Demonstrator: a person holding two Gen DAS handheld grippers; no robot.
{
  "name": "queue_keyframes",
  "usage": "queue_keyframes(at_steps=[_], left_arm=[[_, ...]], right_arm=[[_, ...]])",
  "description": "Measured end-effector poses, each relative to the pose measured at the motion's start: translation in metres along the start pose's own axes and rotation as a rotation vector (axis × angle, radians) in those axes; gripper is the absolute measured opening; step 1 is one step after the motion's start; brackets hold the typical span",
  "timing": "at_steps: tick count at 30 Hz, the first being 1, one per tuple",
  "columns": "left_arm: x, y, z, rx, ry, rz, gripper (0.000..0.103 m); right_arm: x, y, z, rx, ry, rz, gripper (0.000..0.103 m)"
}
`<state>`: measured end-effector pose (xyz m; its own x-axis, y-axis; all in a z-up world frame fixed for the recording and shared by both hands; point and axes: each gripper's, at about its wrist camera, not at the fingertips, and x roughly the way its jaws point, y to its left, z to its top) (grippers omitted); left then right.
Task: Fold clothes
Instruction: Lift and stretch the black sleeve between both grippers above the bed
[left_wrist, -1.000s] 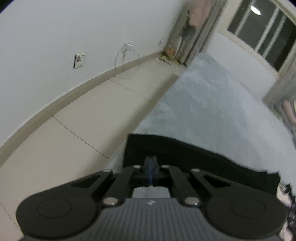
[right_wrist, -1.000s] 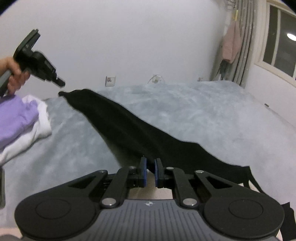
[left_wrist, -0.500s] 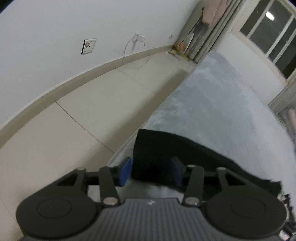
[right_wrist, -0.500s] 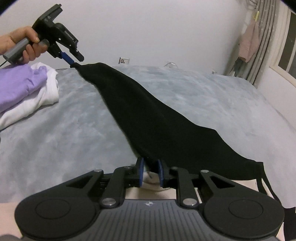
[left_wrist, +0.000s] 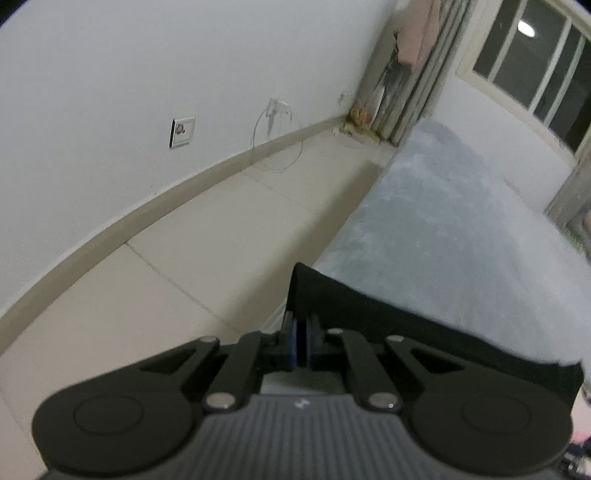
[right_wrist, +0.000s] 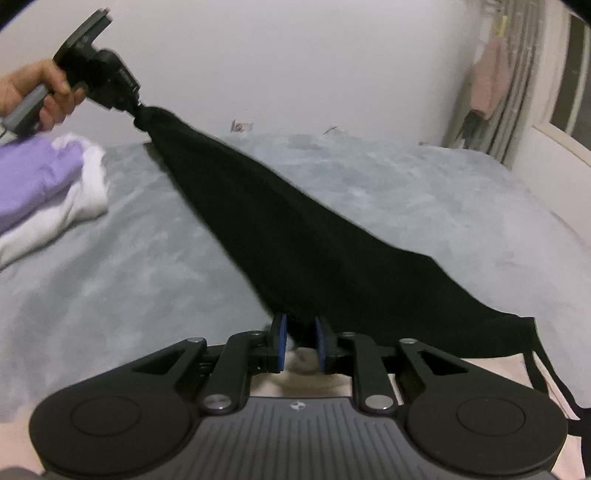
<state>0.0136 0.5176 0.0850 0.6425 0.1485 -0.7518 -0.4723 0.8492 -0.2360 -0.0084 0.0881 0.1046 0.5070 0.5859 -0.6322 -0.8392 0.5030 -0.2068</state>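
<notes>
A long black garment (right_wrist: 295, 240) stretches taut over the grey bed cover (right_wrist: 110, 277) between my two grippers. In the right wrist view, my left gripper (right_wrist: 137, 110), held by a hand (right_wrist: 33, 88), is shut on the far bunched corner and lifts it off the bed. In the left wrist view, the left gripper (left_wrist: 301, 332) pinches the black garment's (left_wrist: 369, 314) edge between blue pads. My right gripper (right_wrist: 300, 332) is at the near edge; its jaws are opening, and cloth lies loosely between the parted pads.
A folded purple and white pile (right_wrist: 37, 184) lies on the bed at the left. Black straps (right_wrist: 543, 362) hang off the garment's right end. Tiled floor (left_wrist: 184, 258) and a wall with a socket (left_wrist: 181, 132) lie beyond the bed's edge; curtains (right_wrist: 517, 74) hang at the right.
The left jaws opened around the garment's corner, then shut on it and lifted it. The right jaws have spread apart, loosening their hold on the near edge.
</notes>
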Motion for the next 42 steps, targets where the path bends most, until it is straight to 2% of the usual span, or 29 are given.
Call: queue_keyframes(at_steps=[3,5,7,10,13,15,17,19,22,23,24,25,26,27,28,30,33,36,42], left_arm=[[0.002,0.003,-0.004,0.041,0.056,0.013,0.005],[0.000,0.007,-0.004,0.064,0.077,0.010,0.009],[-0.005,0.016,0.007,0.045,0.062,0.041,0.012],[-0.014,0.022,0.029,0.041,0.008,0.046,0.021],[-0.005,0.011,0.042,0.057,-0.007,-0.003,0.030],[0.012,-0.003,0.046,0.104,0.006,-0.021,0.044],[0.029,-0.015,0.043,0.149,0.031,-0.012,0.045],[0.046,-0.020,0.038,0.172,0.053,-0.025,0.047],[0.063,-0.025,0.030,0.213,0.069,-0.036,0.047],[0.065,-0.026,0.027,0.229,0.063,-0.037,0.040],[0.066,-0.028,0.025,0.245,0.056,-0.048,0.016],[0.067,-0.030,0.023,0.268,0.054,-0.061,0.005],[0.068,-0.034,0.021,0.299,0.050,-0.054,0.003],[0.068,-0.038,0.018,0.342,0.040,-0.041,0.002],[0.066,-0.041,0.018,0.358,0.030,-0.029,0.002],[0.063,-0.046,0.017,0.384,0.011,-0.007,0.002],[0.051,-0.043,0.024,0.331,-0.040,0.009,0.001],[0.037,-0.042,0.029,0.319,-0.083,0.009,0.001],[0.037,-0.046,0.029,0.299,-0.107,0.062,0.001]], right_arm=[[-0.002,-0.001,0.000,-0.028,0.020,0.018,0.030],[-0.009,-0.016,0.004,0.016,0.008,0.092,0.035],[-0.017,-0.041,0.010,0.093,-0.040,0.131,0.040],[-0.010,-0.067,0.023,0.108,-0.020,0.044,0.041],[0.009,-0.091,0.039,0.093,0.018,-0.011,0.041],[0.022,-0.100,0.048,0.083,0.026,-0.038,0.042],[0.040,-0.108,0.055,0.067,0.040,-0.037,0.045],[0.058,-0.111,0.060,0.042,0.072,0.003,0.052],[0.081,-0.111,0.058,0.002,0.124,0.024,0.055],[0.087,-0.111,0.056,-0.002,0.142,0.028,0.055],[0.094,-0.112,0.054,-0.007,0.160,0.032,0.054],[0.096,-0.112,0.053,0.001,0.160,0.044,0.046],[0.095,-0.111,0.053,-0.005,0.157,0.064,0.036],[0.094,-0.110,0.053,-0.013,0.154,0.083,0.012],[0.093,-0.108,0.053,-0.021,0.150,0.103,0.006],[0.090,-0.103,0.054,-0.056,0.136,0.070,0.005],[0.083,-0.102,0.060,-0.061,0.076,0.006,0.005],[0.076,-0.103,0.067,-0.059,0.019,-0.060,0.005],[0.086,-0.098,0.072,-0.069,0.025,-0.122,0.005]])
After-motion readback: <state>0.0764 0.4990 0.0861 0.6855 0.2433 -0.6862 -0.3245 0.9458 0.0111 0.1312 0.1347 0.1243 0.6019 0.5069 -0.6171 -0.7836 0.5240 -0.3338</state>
